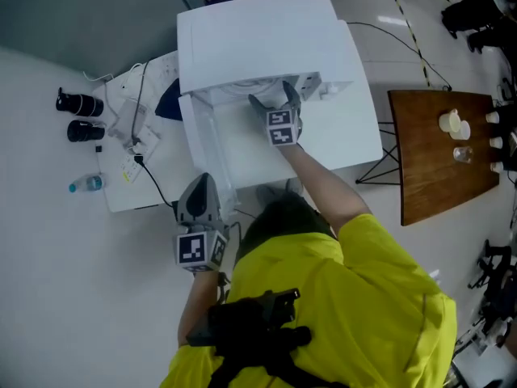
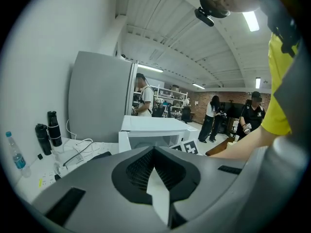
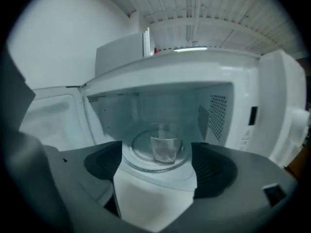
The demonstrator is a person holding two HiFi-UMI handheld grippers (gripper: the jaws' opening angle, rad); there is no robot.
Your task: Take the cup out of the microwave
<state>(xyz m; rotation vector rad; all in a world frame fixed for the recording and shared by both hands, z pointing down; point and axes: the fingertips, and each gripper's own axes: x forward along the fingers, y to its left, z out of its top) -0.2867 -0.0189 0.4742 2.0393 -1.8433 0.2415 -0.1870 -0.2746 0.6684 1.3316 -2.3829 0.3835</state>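
A white microwave [image 1: 266, 39] stands on a white table [image 1: 347, 136] with its door [image 3: 48, 115] swung open to the left. Inside, a clear glass cup [image 3: 164, 148] stands upright on the glass turntable [image 3: 138, 152]. My right gripper [image 1: 275, 99] is at the oven's mouth, pointing in. It is open, its jaws wide apart in front of the cup and not touching it [image 3: 156, 173]. My left gripper [image 1: 202, 184] hangs low beside the table's near edge, away from the oven, shut on nothing [image 2: 155, 152]. From there the microwave [image 2: 155, 130] shows ahead.
Left of the oven lie cables and a power strip [image 1: 133, 148], two black cylinders [image 1: 79, 103], and a small water bottle [image 1: 85, 184]. A brown wooden table [image 1: 444, 152] with small cups stands at the right. People [image 2: 143, 96] stand in the background.
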